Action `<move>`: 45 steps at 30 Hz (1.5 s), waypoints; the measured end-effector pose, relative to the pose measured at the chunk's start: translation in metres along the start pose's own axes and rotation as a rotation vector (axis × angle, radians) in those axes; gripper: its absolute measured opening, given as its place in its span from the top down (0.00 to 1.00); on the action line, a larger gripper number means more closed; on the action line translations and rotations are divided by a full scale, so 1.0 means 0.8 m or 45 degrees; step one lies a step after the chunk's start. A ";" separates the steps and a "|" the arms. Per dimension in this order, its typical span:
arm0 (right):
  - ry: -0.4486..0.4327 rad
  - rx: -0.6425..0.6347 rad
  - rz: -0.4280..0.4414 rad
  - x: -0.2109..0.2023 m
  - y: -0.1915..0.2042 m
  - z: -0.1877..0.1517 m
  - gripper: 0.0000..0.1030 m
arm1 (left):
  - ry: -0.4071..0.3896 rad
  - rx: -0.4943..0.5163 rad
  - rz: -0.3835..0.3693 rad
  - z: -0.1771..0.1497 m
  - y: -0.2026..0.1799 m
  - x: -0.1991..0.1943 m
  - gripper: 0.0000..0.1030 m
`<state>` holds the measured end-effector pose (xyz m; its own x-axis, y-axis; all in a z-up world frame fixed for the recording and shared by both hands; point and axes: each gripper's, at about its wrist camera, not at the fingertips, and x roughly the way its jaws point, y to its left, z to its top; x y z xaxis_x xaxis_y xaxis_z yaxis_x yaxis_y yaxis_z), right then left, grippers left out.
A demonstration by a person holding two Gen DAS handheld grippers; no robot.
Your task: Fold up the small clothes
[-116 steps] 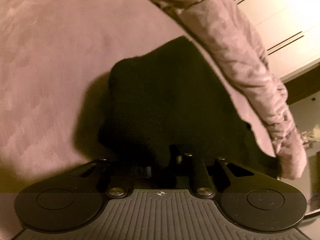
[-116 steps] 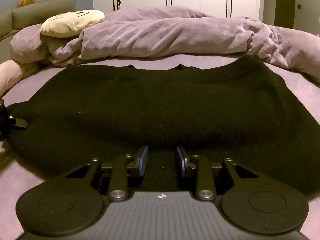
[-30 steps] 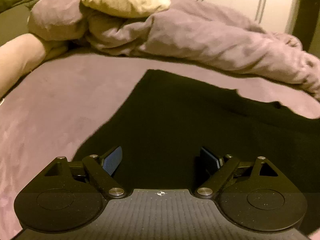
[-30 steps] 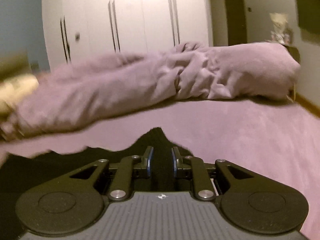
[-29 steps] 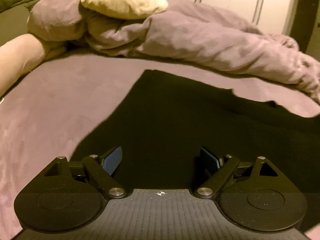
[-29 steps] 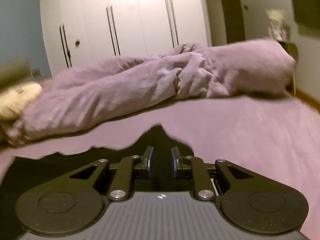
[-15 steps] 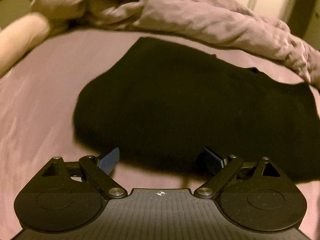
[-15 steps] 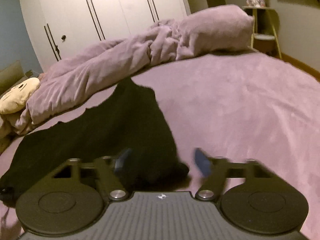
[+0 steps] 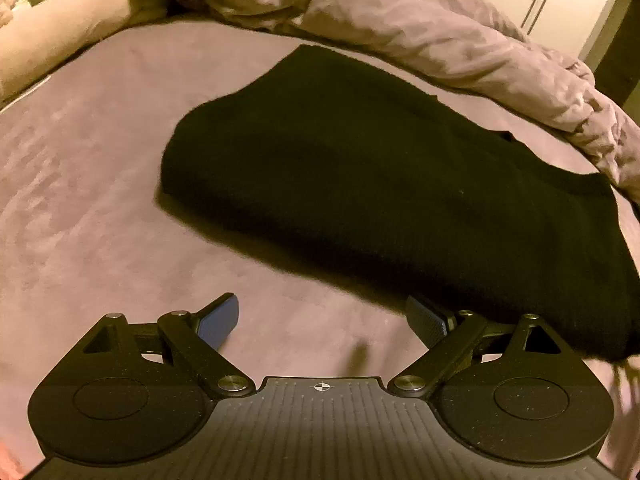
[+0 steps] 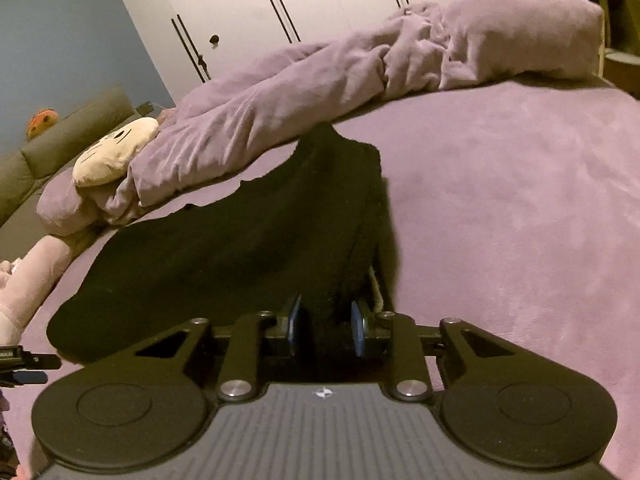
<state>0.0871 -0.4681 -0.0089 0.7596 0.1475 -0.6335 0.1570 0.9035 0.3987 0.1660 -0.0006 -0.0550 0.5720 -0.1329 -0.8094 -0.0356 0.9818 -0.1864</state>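
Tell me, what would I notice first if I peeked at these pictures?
The big black knitted sweater, lying folded in the middle of the purple bed sheet. The right gripper pinches its near edge, while the left gripper hangs open just in front of it. Behind lies a rumpled purple duvet with a cream plush face pillow.

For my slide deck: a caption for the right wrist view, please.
Right gripper closed on the near end of a folded black sweater lying on a purple bed.
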 end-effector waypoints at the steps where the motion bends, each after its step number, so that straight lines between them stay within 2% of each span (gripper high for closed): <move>1: 0.022 -0.018 0.002 0.006 -0.001 0.000 0.62 | 0.003 0.001 -0.001 0.000 -0.001 0.002 0.08; 2: 0.053 -0.031 0.027 0.014 -0.003 -0.002 0.56 | 0.008 0.002 0.000 0.001 -0.002 0.003 0.08; 5: 0.106 -0.019 0.106 0.028 -0.004 -0.004 0.51 | 0.029 0.010 0.007 0.002 -0.002 0.008 0.08; 7: 0.146 0.023 0.157 0.034 -0.008 0.002 0.53 | 0.032 0.023 0.033 0.004 0.001 0.010 0.08; 9: 0.170 0.000 0.151 0.036 -0.004 0.004 0.59 | 0.029 0.038 0.061 0.005 0.004 0.011 0.08; 11: 0.184 -0.083 0.106 0.036 0.005 0.002 0.66 | 0.026 0.052 0.087 0.004 0.007 0.011 0.08; 15: 0.181 -0.277 -0.052 0.036 0.041 -0.006 0.71 | 0.036 0.045 0.122 0.006 0.016 0.013 0.08; 18: 0.173 -0.452 -0.145 0.031 0.077 -0.009 0.81 | 0.029 0.022 0.132 0.011 0.025 0.011 0.08; 21: 0.102 -0.366 -0.055 0.008 0.076 0.004 0.90 | 0.010 0.000 0.148 0.018 0.041 0.009 0.08; 23: 0.078 -0.364 -0.131 0.006 0.066 0.004 0.89 | 0.014 -0.042 0.149 0.025 0.057 0.012 0.08; 25: 0.175 -0.329 -0.224 0.025 0.042 -0.007 0.88 | 0.029 -0.120 0.119 0.030 0.076 0.016 0.08; 26: 0.169 -0.306 -0.220 0.026 0.039 -0.012 0.88 | 0.044 -0.168 0.093 0.033 0.087 0.019 0.08; 27: 0.141 -0.310 -0.237 0.024 0.044 -0.014 0.87 | 0.060 -0.216 0.062 0.035 0.096 0.022 0.08; 28: 0.124 -0.329 -0.273 0.022 0.053 -0.013 0.79 | 0.077 -0.268 0.028 0.037 0.105 0.026 0.08; 29: 0.103 -0.337 -0.327 0.019 0.061 -0.013 0.60 | 0.082 -0.304 0.014 0.037 0.111 0.028 0.08; 31: 0.023 -0.342 -0.482 0.011 0.079 -0.016 0.49 | 0.072 -0.322 0.007 0.039 0.116 0.031 0.08; 34: -0.084 -0.261 -0.598 -0.007 0.096 -0.028 0.49 | 0.067 -0.295 0.027 0.045 0.111 0.035 0.08; 37: -0.114 -0.166 -0.568 -0.018 0.110 -0.042 0.47 | 0.071 -0.253 0.040 0.050 0.104 0.043 0.08; 45: -0.065 -0.167 -0.457 -0.007 0.154 -0.058 0.45 | 0.077 -0.217 0.003 0.057 0.100 0.050 0.08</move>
<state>0.0728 -0.3390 0.0130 0.7019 -0.2048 -0.6822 0.3390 0.9384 0.0672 0.2235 0.0788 -0.0768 0.5217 -0.1434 -0.8410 -0.1783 0.9457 -0.2719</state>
